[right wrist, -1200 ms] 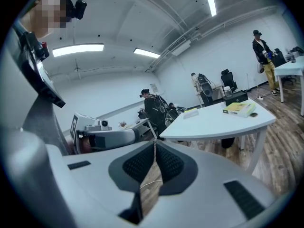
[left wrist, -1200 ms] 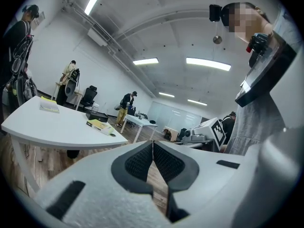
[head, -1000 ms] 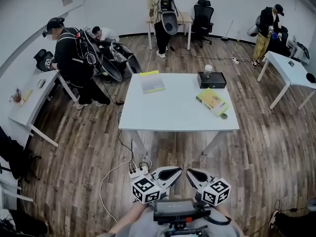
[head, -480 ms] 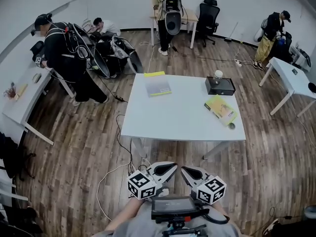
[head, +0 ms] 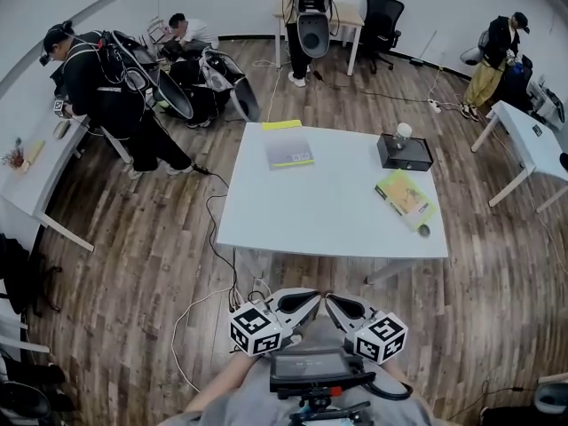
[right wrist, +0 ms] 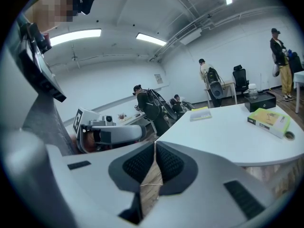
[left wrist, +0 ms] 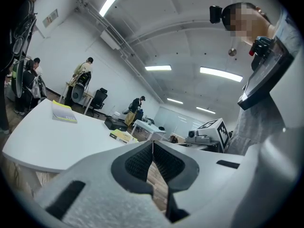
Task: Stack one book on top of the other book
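Table holds a grey book and a green book, well apart. Short of it, the left gripper and the right gripper are closed, empty.

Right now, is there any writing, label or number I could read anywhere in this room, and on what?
No text here can be read.
Grey book: the cover print is too small.
Yellow-green book: the cover print is too small.
Wall sign: blurred.
Marker cubes: black-and-white square patterns, no words.
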Available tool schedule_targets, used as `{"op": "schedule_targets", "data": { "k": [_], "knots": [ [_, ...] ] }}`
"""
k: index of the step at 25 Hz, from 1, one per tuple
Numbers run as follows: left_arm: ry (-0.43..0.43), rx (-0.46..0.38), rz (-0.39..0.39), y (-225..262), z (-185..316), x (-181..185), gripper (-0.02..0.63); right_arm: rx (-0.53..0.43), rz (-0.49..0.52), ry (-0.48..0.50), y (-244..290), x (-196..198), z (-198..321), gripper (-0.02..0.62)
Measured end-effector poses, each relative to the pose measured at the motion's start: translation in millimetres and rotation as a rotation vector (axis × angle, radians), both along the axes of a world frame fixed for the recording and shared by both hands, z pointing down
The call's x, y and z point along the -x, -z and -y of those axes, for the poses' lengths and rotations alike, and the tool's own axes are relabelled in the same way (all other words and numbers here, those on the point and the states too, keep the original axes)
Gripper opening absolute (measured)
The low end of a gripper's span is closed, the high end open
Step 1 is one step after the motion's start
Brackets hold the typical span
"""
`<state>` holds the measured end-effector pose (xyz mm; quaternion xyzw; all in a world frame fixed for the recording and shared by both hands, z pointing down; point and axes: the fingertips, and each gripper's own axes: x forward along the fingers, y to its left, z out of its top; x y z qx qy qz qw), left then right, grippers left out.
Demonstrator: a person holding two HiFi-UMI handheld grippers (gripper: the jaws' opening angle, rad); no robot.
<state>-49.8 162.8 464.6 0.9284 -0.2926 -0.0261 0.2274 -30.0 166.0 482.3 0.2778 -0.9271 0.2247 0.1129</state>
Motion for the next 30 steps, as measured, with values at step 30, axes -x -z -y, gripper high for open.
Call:
{"op": "schedule_targets", "data": {
  "k": [30],
  "knots": [
    [0.035, 0.030, 0.081, 12.4, 212.2, -60.4, 0.018, -0.010, 0.086, 0.026, 22.5, -58.6, 229.4, 0.031]
  ]
}}
